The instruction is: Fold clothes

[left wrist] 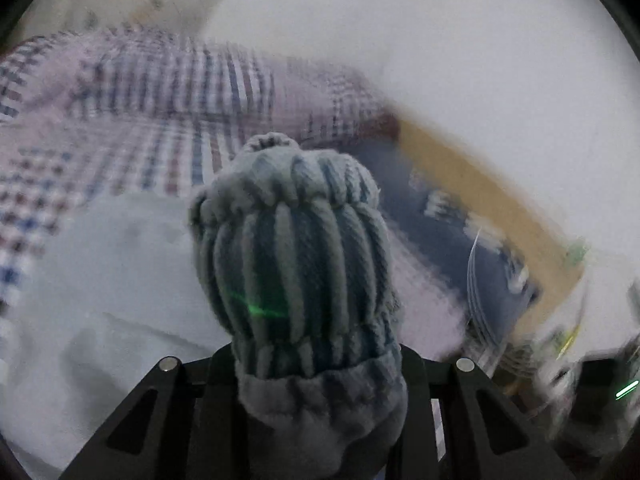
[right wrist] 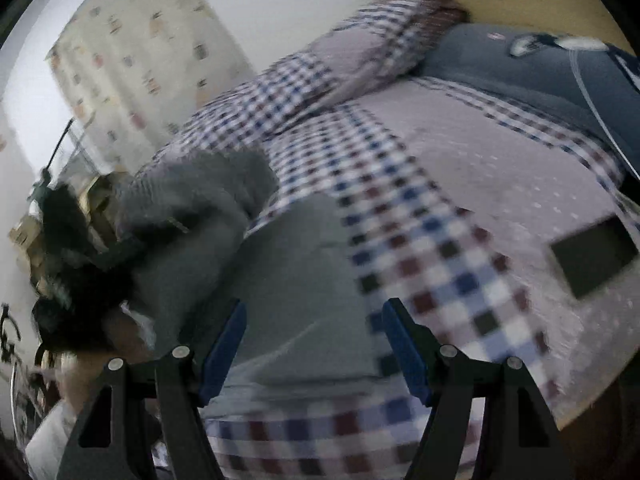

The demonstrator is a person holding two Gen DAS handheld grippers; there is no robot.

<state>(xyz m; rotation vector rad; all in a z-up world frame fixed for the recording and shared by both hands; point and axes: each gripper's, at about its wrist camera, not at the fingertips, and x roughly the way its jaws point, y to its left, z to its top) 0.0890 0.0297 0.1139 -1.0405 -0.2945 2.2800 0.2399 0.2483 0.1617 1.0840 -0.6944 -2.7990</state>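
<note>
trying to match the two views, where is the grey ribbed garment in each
Left wrist: the ribbed garment fills the centre, bunched in the left tool.
Right wrist: same garment at centre left, lifted over the bed.
Shared landmark: the dark blue pillow by the yellow headboard.

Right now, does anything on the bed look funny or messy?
Yes. The grey ribbed garment is bunched into a tight wad in the left gripper, not flat. A dark flat rectangle lies loose on the checked bedspread; too blurred to identify.
</note>
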